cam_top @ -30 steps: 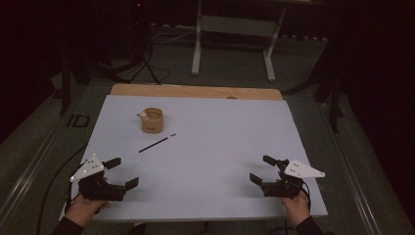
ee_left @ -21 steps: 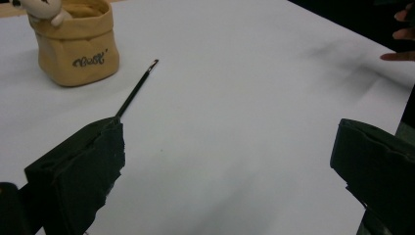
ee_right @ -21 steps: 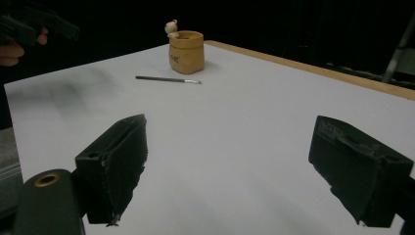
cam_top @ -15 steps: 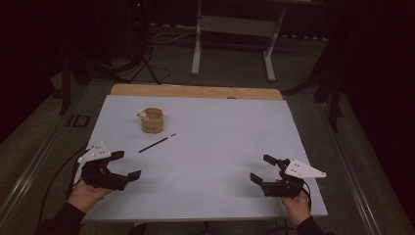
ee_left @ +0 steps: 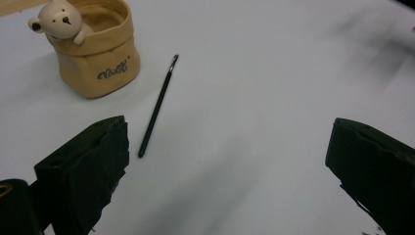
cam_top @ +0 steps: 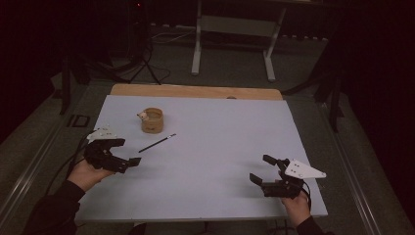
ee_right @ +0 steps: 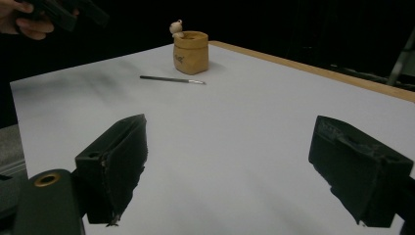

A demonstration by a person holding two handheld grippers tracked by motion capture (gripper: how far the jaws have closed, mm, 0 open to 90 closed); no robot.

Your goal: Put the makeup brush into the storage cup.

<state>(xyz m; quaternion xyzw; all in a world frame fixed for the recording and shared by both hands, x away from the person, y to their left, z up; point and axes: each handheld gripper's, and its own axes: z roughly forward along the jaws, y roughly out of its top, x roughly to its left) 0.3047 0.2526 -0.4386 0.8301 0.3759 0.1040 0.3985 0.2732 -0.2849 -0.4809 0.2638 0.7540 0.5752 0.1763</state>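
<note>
Black left gripper [cam_top: 123,154] — jaws wide, empty — has moved forward, seemingly nearer the brush [cam_top: 157,143]; right gripper [cam_top: 264,172] unchanged, wide.

High view overhead; claw views low, sharing pot [ee_left: 95,54].

White table [cam_top: 225,147] with pot [cam_top: 152,120], brush [cam_top: 157,143].

Dim lab or studio: white-topped table [cam_top: 220,147], tripod [cam_top: 144,54], metal stand legs [cam_top: 232,44], floor cables [cam_top: 166,36].
</note>
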